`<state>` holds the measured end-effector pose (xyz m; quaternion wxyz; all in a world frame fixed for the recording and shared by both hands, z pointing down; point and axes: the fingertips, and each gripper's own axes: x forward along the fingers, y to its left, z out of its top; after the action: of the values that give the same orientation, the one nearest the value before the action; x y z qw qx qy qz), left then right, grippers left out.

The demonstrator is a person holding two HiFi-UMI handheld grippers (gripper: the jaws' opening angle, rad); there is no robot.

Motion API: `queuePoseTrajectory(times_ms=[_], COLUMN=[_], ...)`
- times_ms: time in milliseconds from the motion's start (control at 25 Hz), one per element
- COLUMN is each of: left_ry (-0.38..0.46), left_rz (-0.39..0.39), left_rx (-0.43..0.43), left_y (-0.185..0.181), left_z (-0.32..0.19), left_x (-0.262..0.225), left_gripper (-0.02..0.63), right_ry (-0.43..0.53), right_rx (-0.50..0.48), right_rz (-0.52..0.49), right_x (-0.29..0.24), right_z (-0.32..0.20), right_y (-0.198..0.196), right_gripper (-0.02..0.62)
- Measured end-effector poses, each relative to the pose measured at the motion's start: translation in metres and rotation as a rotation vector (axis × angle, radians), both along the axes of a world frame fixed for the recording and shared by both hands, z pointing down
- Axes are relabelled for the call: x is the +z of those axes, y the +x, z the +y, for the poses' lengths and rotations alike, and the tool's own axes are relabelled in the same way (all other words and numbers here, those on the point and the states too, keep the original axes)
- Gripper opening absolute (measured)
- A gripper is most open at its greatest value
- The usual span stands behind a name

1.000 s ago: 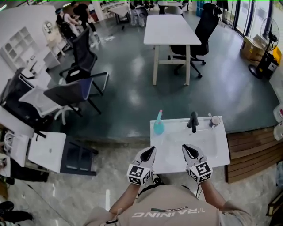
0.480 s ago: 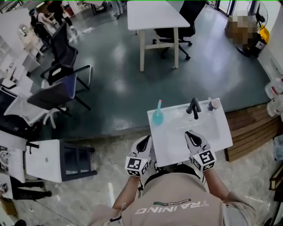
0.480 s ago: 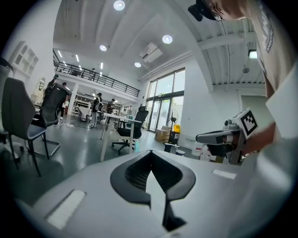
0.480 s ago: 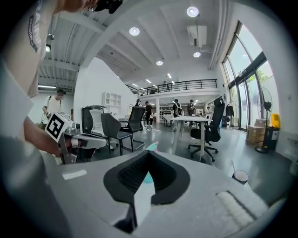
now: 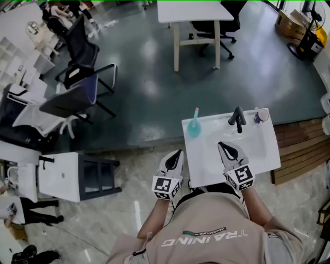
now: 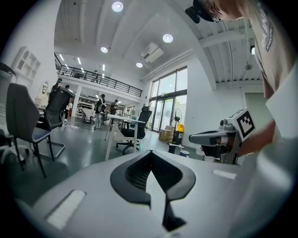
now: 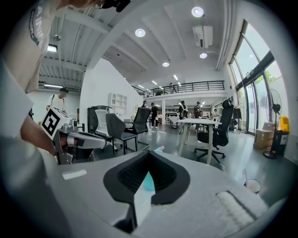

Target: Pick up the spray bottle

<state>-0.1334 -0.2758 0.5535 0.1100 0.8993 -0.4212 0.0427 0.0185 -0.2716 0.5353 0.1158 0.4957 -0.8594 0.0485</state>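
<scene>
The spray bottle (image 5: pixel 194 127) is teal with a pink top and stands at the back left corner of the white sink (image 5: pixel 258 154). My left gripper (image 5: pixel 177 154) hovers just off the sink's left edge, shut and empty, nearer to me than the bottle. Over the basin my right gripper (image 5: pixel 225 147) is also shut with nothing in it, to the right of the bottle and short of it. In the right gripper view the bottle (image 7: pixel 149 181) shows beyond the closed jaws of the right gripper (image 7: pixel 150 154). The left gripper view shows its left gripper (image 6: pixel 150 153) and, to the right, the right gripper (image 6: pixel 207 138).
A black faucet (image 5: pixel 237 118) rises at the back of the sink, with a small round cup (image 5: pixel 262 115) to its right. Wooden decking (image 5: pixel 301 149) lies right of the sink, a white cabinet (image 5: pixel 62 178) to the left. Office chairs (image 5: pixel 77 98) and a white table (image 5: pixel 191 7) stand farther off.
The head view has swung round. Both grippers have shifted slightly along the near side of the sink and stay shut and empty. The bottle has not moved.
</scene>
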Motion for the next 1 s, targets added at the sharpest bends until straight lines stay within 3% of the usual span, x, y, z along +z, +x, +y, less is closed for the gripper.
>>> queuePoseTrajectory(times_ms=[440,720,1000], left_ry=[0.06,0.044,0.037], left_rz=[-0.047,-0.053,-0.05], left_rx=[-0.094,-0.127,-0.155], left_y=[0.009,0.014,0.012], left_z=[-0.017,-0.026,-0.024], left_x=[-0.037,-0.034,-0.032], left_gripper=[0.018,0.018,0.018], right_ry=[-0.001,-0.04,-0.059], right_rx=[-0.082,-0.137,-0.215], right_rz=[-0.025,-0.024,-0.028], right_x=[0.003,0.025,0.025], right_z=[-0.031,-0.051,-0.058], right_y=[0.009,0.006,-0.009], right_gripper=[0.003,0.003,0.178])
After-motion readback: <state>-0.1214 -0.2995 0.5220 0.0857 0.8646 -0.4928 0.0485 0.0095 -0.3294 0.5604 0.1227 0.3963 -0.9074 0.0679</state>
